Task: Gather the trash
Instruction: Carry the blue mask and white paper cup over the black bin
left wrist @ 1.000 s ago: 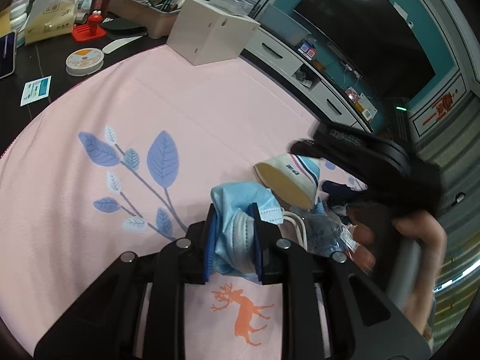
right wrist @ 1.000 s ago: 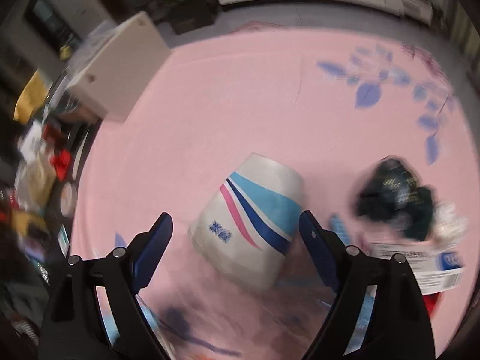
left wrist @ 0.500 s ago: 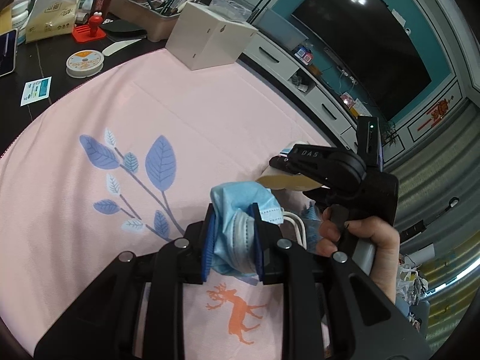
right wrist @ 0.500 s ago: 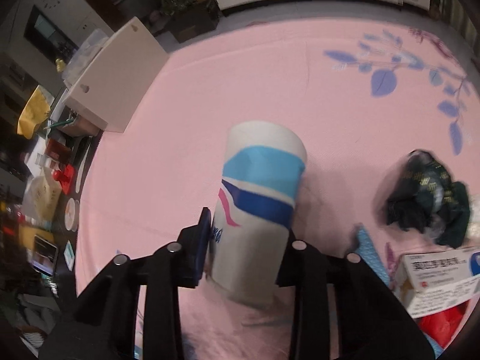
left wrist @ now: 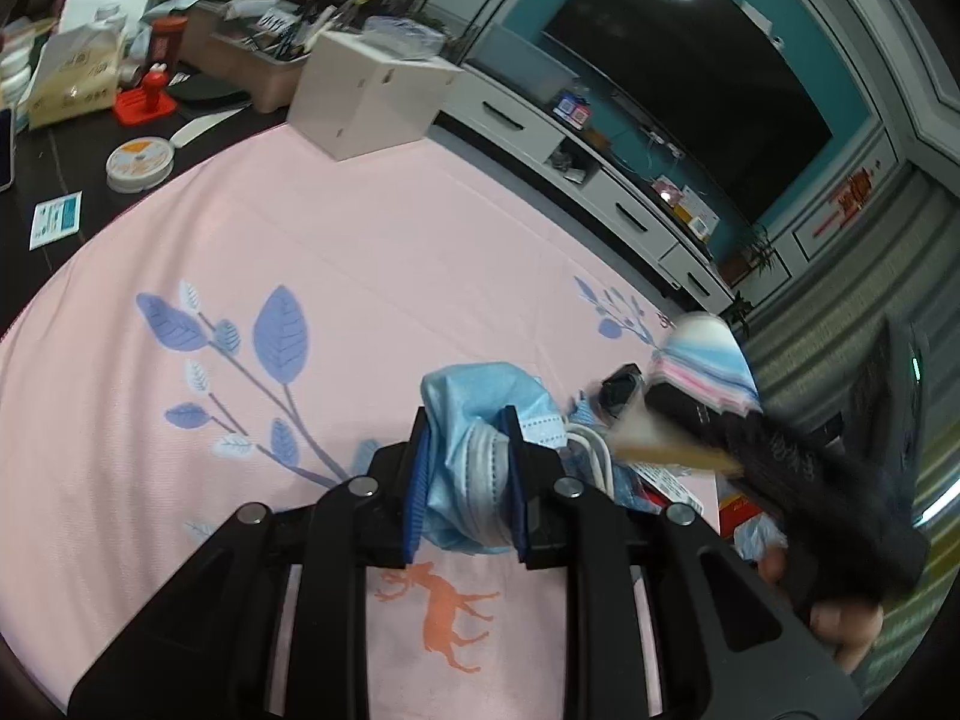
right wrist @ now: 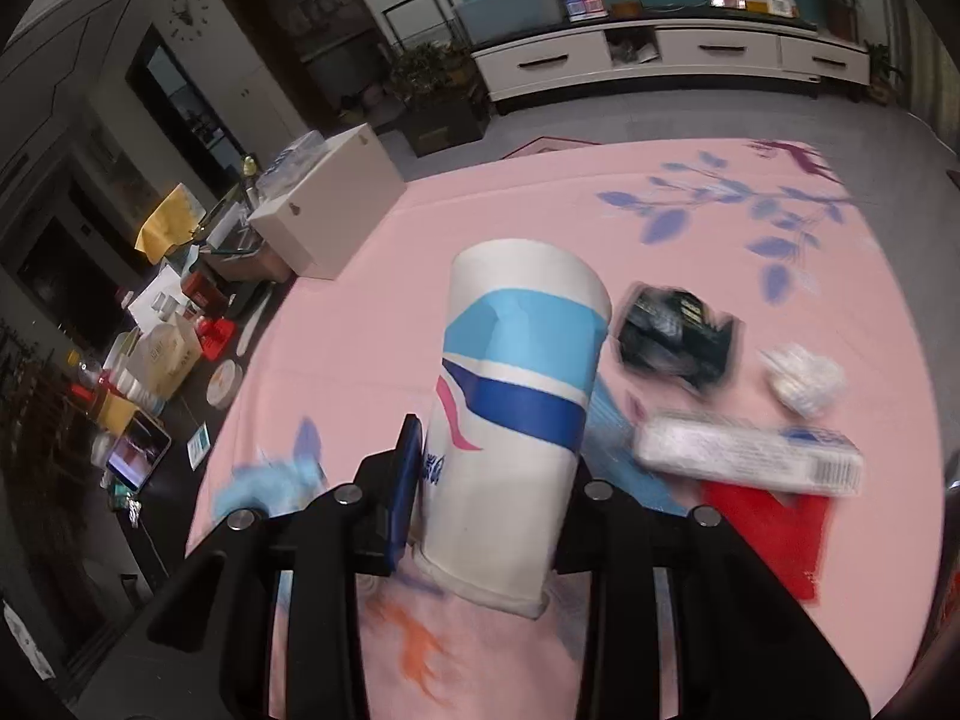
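While the right gripper (right wrist: 486, 498) holds the paper cup (right wrist: 516, 396) above the desk (right wrist: 480, 216) and the left gripper (left wrist: 465, 480) clamps the face mask (left wrist: 474, 420), maintain light pressure; carry both level to avoid crushing.

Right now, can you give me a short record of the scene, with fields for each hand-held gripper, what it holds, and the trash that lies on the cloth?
left hand-held gripper: shut on the blue face mask
right hand-held gripper: shut on the paper cup, bottom end pointing away from the camera
surface: pink tablecloth with leaf print
trash on cloth: dark crumpled wrapper, white wad, long white box, red sheet
beyond the cloth edge: white box
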Demonstrator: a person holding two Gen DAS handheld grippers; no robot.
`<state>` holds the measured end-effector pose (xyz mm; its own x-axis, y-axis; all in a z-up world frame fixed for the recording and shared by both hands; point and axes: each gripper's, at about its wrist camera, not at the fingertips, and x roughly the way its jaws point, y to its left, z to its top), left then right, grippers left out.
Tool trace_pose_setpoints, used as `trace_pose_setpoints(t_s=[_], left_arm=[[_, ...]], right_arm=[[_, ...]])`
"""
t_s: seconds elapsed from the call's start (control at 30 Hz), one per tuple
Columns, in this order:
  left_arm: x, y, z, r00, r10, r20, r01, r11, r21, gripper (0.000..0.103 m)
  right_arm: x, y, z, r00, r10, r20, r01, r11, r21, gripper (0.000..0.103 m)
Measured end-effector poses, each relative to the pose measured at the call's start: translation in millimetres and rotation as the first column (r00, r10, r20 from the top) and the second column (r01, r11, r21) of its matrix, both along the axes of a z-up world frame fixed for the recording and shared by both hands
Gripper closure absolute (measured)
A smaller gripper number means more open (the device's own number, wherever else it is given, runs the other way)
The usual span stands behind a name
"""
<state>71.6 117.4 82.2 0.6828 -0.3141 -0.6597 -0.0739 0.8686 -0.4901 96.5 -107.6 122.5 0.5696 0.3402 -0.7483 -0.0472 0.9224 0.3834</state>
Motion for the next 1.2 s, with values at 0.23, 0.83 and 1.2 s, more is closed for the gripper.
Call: trace_pose_setpoints(t_s=[0.23, 0.83, 1.2], left_arm=[[-18.7, -23.0, 20.0, 0.996, -0.048, 0.079, 0.043, 0.997, 0.064, 0.081], [-98.7, -156.3, 77.5, 0.918, -0.298, 0.260, 0.291, 0.954, 0.067, 0.080], [-120.7, -285.9, 40.5, 0.838, -0.526, 0.142, 0.523, 0.850, 0.063, 0.080]], right_arm=[[-87.0, -62.4, 1.7, 0.996, -0.085, 0.035, 0.082, 0.994, 0.072, 0.068], [-238.1, -208.0, 65.5, 0.817, -0.445, 0.366, 0.474, 0.880, 0.012, 0.066], [-268.8, -277.3, 46.7, 0.703, -0.630, 0.328, 0.658, 0.752, 0.035, 0.066]])
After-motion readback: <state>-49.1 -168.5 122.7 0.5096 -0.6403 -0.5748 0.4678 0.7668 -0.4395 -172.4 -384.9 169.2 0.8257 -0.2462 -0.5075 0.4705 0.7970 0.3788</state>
